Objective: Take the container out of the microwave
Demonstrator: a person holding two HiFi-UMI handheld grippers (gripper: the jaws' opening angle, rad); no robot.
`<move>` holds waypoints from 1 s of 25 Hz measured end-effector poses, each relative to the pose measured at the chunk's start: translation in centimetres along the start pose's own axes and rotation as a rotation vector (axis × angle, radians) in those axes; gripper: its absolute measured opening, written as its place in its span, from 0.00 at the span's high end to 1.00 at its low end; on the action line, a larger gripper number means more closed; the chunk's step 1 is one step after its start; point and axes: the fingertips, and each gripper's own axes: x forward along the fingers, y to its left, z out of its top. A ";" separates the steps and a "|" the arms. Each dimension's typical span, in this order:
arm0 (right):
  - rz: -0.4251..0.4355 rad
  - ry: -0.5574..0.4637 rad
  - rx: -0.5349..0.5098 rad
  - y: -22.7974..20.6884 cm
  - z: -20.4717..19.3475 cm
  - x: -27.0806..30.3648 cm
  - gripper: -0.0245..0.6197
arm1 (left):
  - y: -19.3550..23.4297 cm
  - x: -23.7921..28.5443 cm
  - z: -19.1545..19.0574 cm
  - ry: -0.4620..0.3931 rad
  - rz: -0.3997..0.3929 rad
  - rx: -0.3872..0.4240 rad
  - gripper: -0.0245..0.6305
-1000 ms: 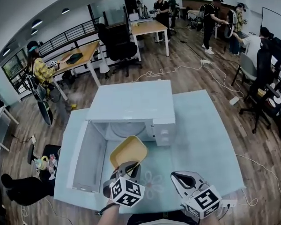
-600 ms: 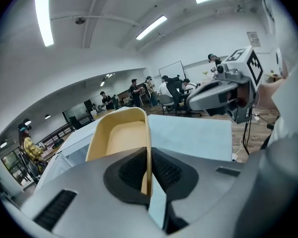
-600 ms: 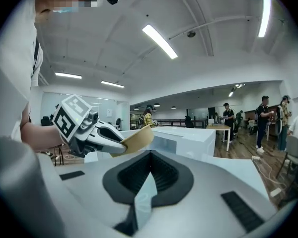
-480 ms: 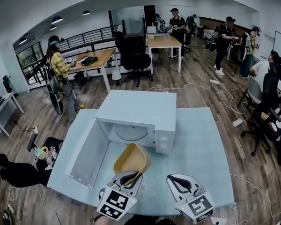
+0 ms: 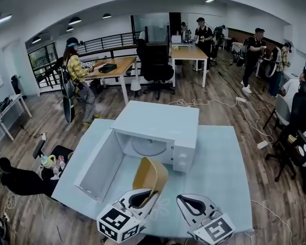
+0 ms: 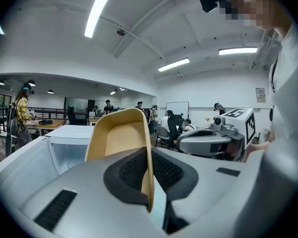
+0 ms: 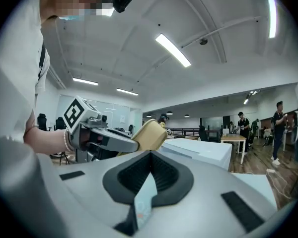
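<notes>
The yellow container (image 5: 151,174) is out of the white microwave (image 5: 160,131) and hangs tilted on edge above the table in front of it. My left gripper (image 5: 146,192) is shut on its near rim; in the left gripper view the thin yellow wall (image 6: 118,139) runs between the pads (image 6: 165,170). The microwave door (image 5: 99,163) stands open to the left, and the glass turntable (image 5: 149,147) inside is bare. My right gripper (image 5: 186,202) is just right of the left one, shut with nothing in it. The right gripper view shows the left gripper (image 7: 105,139) and container (image 7: 150,133) beyond its shut jaws (image 7: 150,156).
The pale blue table (image 5: 219,167) carries only the microwave. A person in a yellow shirt (image 5: 75,70) stands at a wooden desk behind on the left. Other people, office chairs and desks fill the back and right of the room. Cables lie on the wooden floor.
The container has risen and tipped from lying open-side-up to standing on edge in my left gripper. Both grippers have lifted and pulled back toward me. The view has tilted up.
</notes>
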 end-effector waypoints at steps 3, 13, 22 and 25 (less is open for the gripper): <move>0.007 -0.041 0.050 -0.4 0.5 0.4 0.95 | -0.1 -0.5 0.4 -0.029 -0.009 -0.007 0.92; -0.016 -0.189 0.258 -2.4 2.2 -0.1 0.95 | -0.3 0.6 0.9 -0.031 -0.074 -0.001 0.92; -0.073 -0.160 0.228 -3.9 2.0 0.1 0.95 | 1.2 2.6 0.7 -0.021 -0.085 -0.064 0.92; -0.090 -0.168 0.202 -4.2 2.3 0.1 0.95 | 1.2 2.8 0.9 -0.018 -0.095 -0.059 0.92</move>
